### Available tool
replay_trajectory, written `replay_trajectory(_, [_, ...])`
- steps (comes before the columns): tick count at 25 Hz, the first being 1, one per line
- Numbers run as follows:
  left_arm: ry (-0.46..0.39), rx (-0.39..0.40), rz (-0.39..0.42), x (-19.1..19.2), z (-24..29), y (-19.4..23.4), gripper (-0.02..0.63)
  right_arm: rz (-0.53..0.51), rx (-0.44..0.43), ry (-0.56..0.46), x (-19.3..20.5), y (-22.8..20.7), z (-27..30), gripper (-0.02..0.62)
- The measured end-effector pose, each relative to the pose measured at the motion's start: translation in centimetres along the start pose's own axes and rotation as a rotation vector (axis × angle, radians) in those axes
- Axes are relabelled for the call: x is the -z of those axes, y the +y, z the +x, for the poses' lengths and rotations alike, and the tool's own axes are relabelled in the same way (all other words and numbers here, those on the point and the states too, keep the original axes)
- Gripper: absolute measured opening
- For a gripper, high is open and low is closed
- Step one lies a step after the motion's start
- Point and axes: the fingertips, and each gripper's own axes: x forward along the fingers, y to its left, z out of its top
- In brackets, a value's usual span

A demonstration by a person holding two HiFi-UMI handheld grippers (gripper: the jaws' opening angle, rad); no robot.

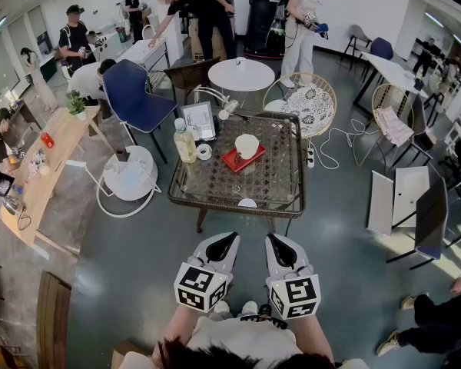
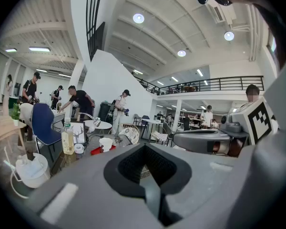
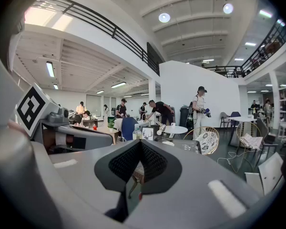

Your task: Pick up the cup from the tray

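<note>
A white cup point(image 1: 247, 145) stands on a small red tray point(image 1: 232, 161) on the glass-topped coffee table point(image 1: 215, 198) in the middle of the head view. Both grippers hang well short of the table, close to the person's body at the bottom of that view. My left gripper point(image 1: 224, 239) and my right gripper point(image 1: 275, 241) point toward the table, side by side, both shut with nothing in them. The left gripper view shows the cup point(image 2: 105, 143) and tray point(image 2: 96, 150) far off, beyond the shut jaws of the left gripper point(image 2: 145, 151). In the right gripper view the right gripper point(image 3: 139, 146) hides the cup.
On the table's left part stand a bottle of yellow liquid point(image 1: 184, 141), a tape roll point(image 1: 203, 151), a framed picture point(image 1: 199, 120) and a small lamp point(image 1: 229, 106). A white floor unit point(image 1: 131, 174) and blue chair point(image 1: 138, 91) stand left; a wicker chair point(image 1: 311, 106) behind. Several people stand farther back.
</note>
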Motion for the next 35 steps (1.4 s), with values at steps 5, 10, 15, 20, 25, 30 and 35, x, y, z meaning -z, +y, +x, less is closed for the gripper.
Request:
replay_trajectory(5, [-0.001,-0.003,-0.003,0.4,0.6,-0.4,0.0,-0.001,-0.004,-0.002,0.5,-0.7,-0.2,0.025])
replay_trajectory(10, [-0.009,-0.006,0.008,0.2,0.5,-0.7,0.0,-0.005,-0.016,-0.002,0.6,-0.7,-0.4,0.025])
replay_trajectory(15, [-0.013,-0.014,0.005,0.2,0.5,-0.7,0.0,-0.007,-0.015,-0.008,0.6,-0.8,-0.4,0.025])
replay_trajectory(20, [0.013,-0.031,0.002,0.6,0.6,-0.7,0.0,0.002,-0.005,0.002,0.8,-1.0,-0.5,0.025])
replay_trajectory(25, [0.009,-0.031,-0.013,0.5,0.9,-0.8,0.0,0.026,-0.021,0.0,1.0,-1.6,-0.4,0.026])
replay_trajectory(30, [0.02,0.012,-0.012,0.4,1.3,-1.8,0.044,0.011,-0.11,-0.017,0.6,-1.3,-0.5,0.15])
replay_trajectory(35, [0.027,0.011,0.008,0.3,1.9,-2.6,0.113,-0.005,-0.179,-0.025,0.4,-1.3,-0.5,0.25])
